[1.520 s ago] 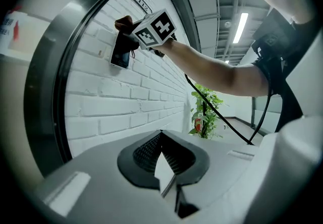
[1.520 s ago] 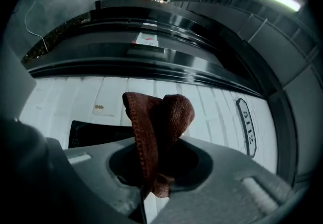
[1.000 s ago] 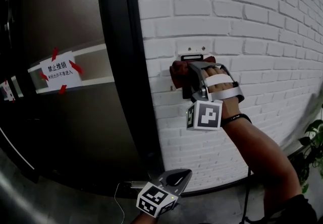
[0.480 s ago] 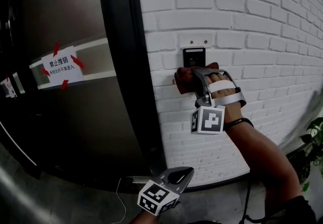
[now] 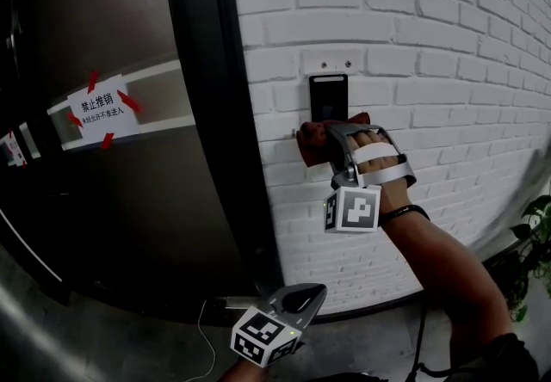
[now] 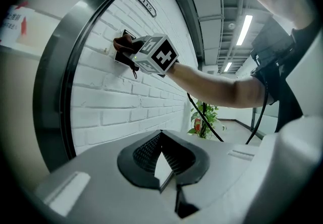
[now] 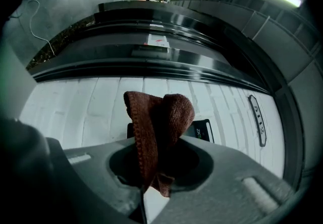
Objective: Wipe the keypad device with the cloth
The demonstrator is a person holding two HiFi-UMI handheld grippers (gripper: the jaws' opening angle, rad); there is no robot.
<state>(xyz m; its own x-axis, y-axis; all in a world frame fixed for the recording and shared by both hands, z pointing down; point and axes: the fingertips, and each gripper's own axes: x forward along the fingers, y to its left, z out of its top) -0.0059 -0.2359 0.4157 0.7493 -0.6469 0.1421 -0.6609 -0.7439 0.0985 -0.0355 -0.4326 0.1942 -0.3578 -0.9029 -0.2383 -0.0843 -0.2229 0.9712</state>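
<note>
The keypad device is a small black panel on the white brick wall. Just below it my right gripper is shut on a reddish-brown cloth, which is bunched against the wall at the panel's lower edge. In the right gripper view the cloth stands up between the jaws and hides most of the keypad device. My left gripper hangs low near the floor, shut and holding nothing. In its own view the left gripper looks up at the cloth and the right gripper's marker cube.
A black door frame runs down just left of the keypad. Beyond it is a glass door with a white notice held by red tape. A number plate is on the wall. A potted plant stands at the right, and a thin cable lies on the floor.
My right gripper has slid down the wall with the cloth. The keypad, almost fully covered a second ago, now shows most of its face. The left gripper has stayed put.
</note>
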